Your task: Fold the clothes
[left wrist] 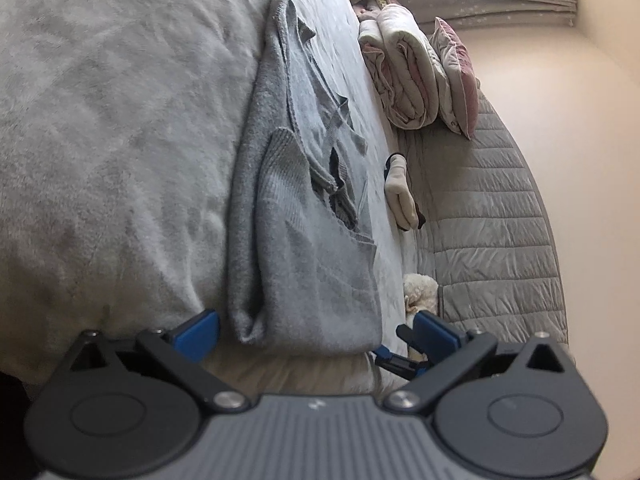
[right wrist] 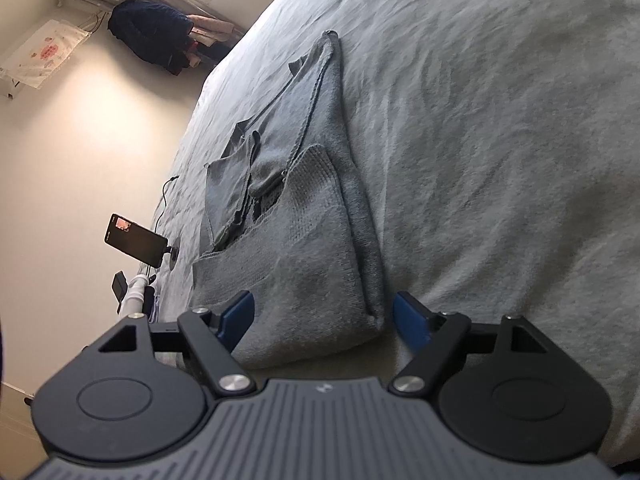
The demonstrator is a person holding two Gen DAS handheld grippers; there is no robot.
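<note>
A grey blanket (left wrist: pixel 100 140) covers the bed, and a grey sweater (left wrist: pixel 296 248) lies folded flat on it, stretching away from both grippers. The left gripper (left wrist: pixel 316 334) hangs released at the sweater's near hem, its blue fingers (left wrist: pixel 198 332) spread either side of the cloth. The right gripper (right wrist: pixel 324 320) is likewise spread wide, straddling the near corner. A phone (right wrist: pixel 136 246) stands at the bed's edge
</note>
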